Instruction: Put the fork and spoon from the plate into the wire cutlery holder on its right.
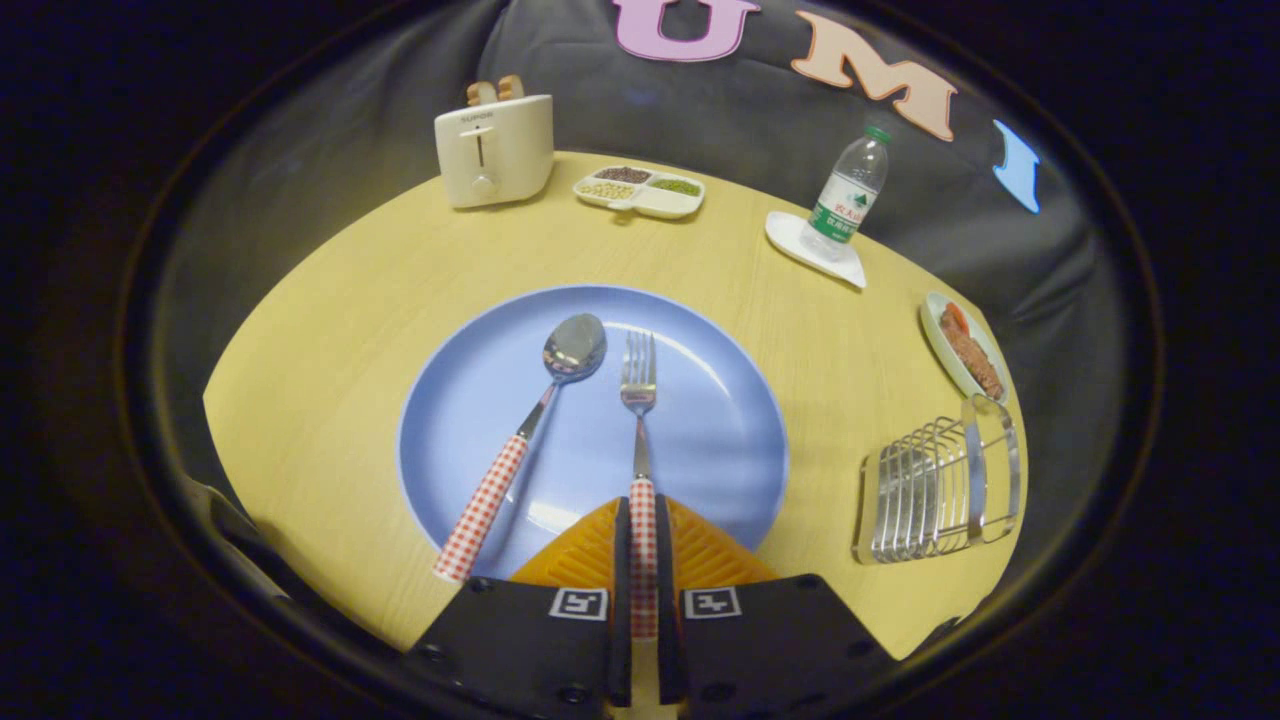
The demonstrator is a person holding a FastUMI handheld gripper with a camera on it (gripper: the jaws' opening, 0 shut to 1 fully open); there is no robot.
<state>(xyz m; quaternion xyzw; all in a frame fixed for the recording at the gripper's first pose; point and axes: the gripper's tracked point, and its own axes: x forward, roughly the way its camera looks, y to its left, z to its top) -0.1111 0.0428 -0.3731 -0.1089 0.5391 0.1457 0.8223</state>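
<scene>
Gripper (642,545): I see fingers closed on fork (639,420) handle.
Fork axis: straight ahead.
Holder (935,490): my right.

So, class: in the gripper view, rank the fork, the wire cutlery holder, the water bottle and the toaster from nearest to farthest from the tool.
1. Fork: handle between the fingers of the tool, which is shut on it.
2. Wire cutlery holder: off to the right of the plate.
3-4. Water bottle, far right, and toaster, far left: too close to call.

the fork (639,400) handle's end is hidden between the closed fingers (622,560).
</scene>
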